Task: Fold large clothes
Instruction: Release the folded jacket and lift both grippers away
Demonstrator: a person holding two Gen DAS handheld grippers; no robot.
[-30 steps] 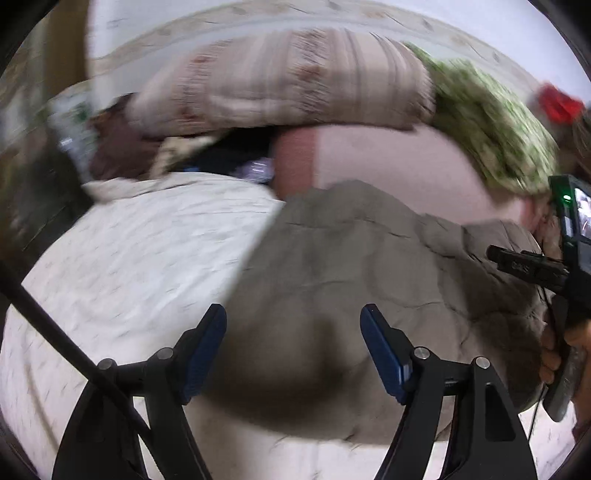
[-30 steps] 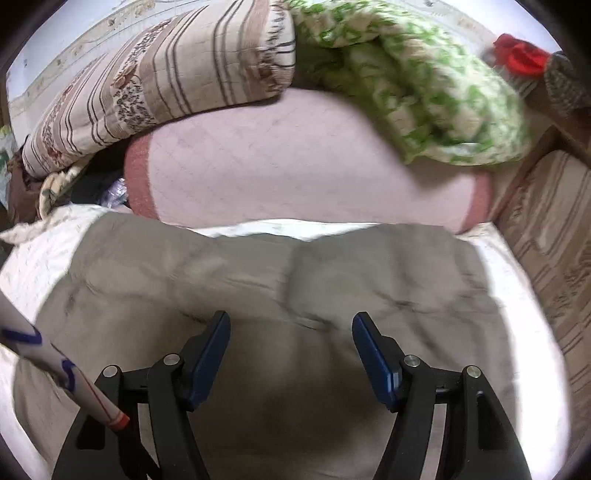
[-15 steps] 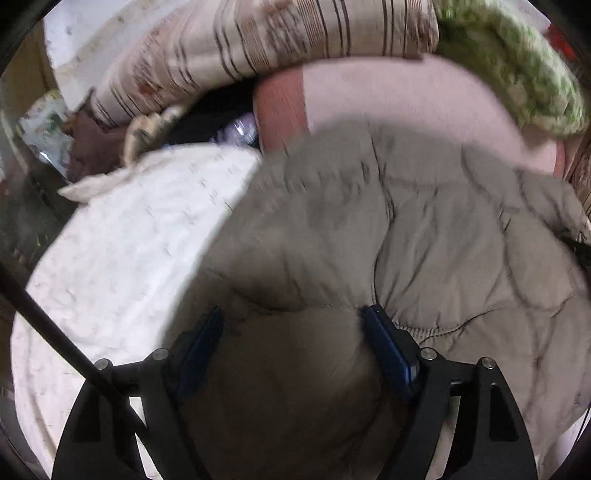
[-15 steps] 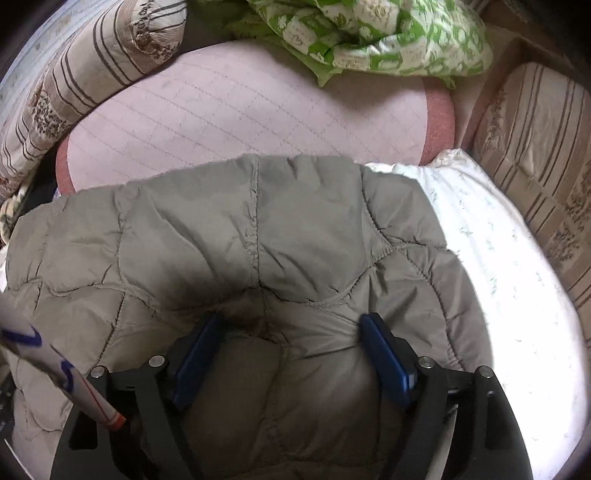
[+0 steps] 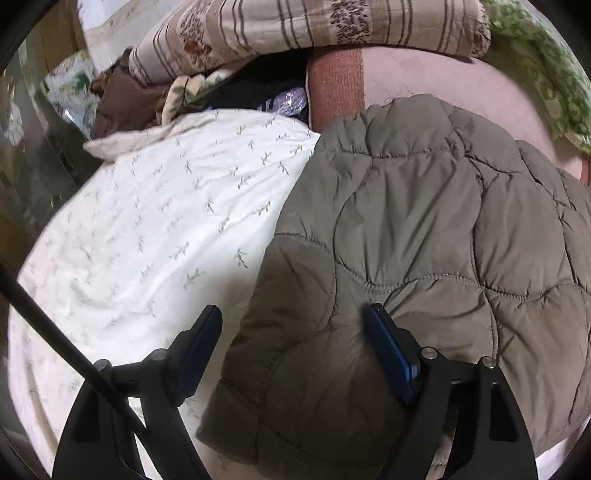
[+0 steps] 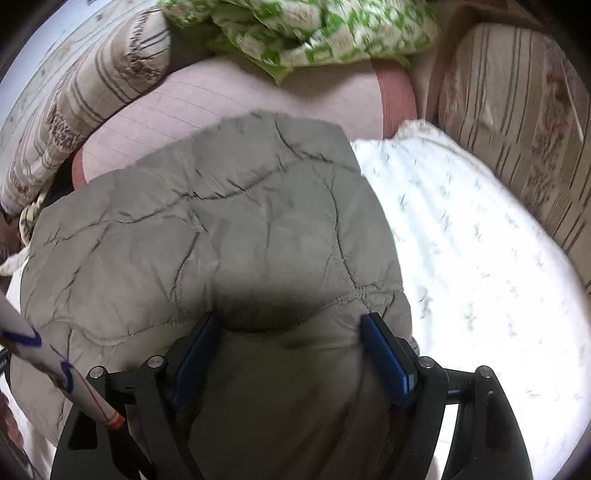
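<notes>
A grey-brown quilted puffer jacket (image 5: 424, 229) lies folded on a white leaf-print bed sheet (image 5: 155, 229). My left gripper (image 5: 291, 336) is open over the jacket's left edge; its right finger presses into the padding, its left finger is over the sheet. In the right wrist view the jacket (image 6: 229, 221) fills the middle. My right gripper (image 6: 290, 343) is open, with both fingers sunk into the jacket's near right part. Neither gripper has cloth pinched.
A pink quilted pad (image 6: 192, 107) lies behind the jacket. A striped floral bolster (image 5: 314, 33) and a green-patterned blanket (image 6: 314, 29) lie at the back. A striped cushion (image 6: 524, 129) is at the right. Dark clothes (image 5: 125, 99) are piled at the back left.
Both grippers came down onto the jacket, then shifted outward: the left one to the jacket's left edge, the right one toward its right side. Both stayed open.
</notes>
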